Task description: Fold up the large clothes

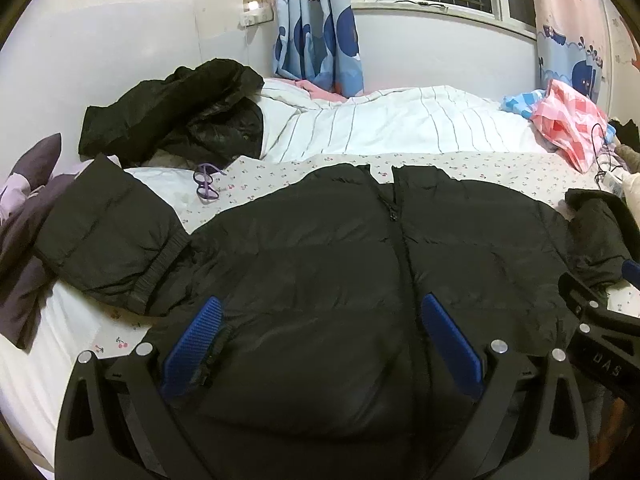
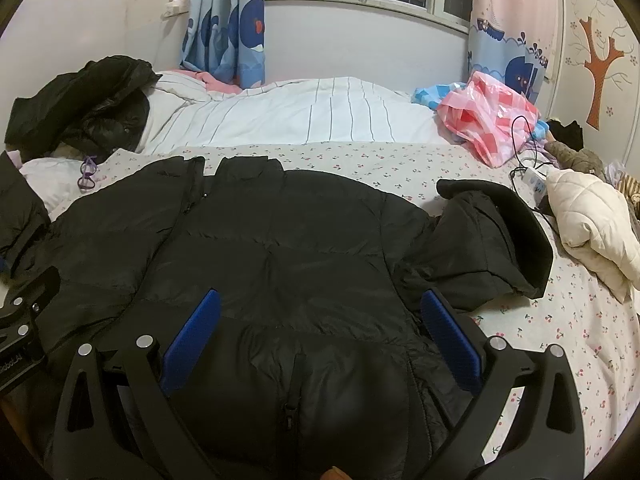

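A large black puffer jacket (image 1: 340, 248) lies face up on the bed, zipped, collar toward the far side. Its left sleeve (image 1: 108, 240) bends back at the left, cuff showing. In the right wrist view the same jacket (image 2: 272, 248) fills the middle and its right sleeve (image 2: 492, 240) is bunched at the right. My left gripper (image 1: 320, 312) hovers open over the jacket's lower left half, blue pads wide apart. My right gripper (image 2: 320, 308) is open over the lower right half, near the hem. Neither holds any fabric.
A second black jacket (image 1: 176, 112) is heaped at the far left beside a white striped duvet (image 1: 392, 124). Purple glasses (image 1: 206, 186) lie on the flowered sheet (image 2: 560, 320). A pink plastic bag (image 2: 488, 116), cables and a cream cushion (image 2: 592, 232) sit at the right.
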Available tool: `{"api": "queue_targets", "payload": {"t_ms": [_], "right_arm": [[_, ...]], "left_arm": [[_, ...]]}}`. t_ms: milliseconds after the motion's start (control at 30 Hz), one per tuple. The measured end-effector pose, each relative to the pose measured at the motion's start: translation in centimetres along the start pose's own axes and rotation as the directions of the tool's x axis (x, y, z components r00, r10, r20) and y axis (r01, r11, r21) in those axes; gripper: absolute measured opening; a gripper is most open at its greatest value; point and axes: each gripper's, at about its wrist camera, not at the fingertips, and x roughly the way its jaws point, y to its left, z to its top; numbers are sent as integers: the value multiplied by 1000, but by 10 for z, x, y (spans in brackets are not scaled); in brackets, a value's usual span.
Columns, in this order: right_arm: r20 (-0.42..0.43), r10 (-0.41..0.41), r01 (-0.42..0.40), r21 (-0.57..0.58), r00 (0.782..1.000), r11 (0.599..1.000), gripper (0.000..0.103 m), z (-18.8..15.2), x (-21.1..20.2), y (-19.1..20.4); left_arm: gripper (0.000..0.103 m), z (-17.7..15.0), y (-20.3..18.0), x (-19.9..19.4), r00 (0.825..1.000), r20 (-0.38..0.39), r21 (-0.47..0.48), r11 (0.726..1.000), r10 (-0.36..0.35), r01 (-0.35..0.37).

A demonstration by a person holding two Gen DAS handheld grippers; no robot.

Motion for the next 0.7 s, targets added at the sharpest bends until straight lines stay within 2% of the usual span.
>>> {"api": "queue_targets", "payload": {"t_ms": [700], "right_arm": [[-2, 4, -4, -2, 1000, 1000, 97, 0, 2, 1]], "left_arm": [[96, -1, -1, 0, 1000, 12, 17, 1000, 23, -23]]}}
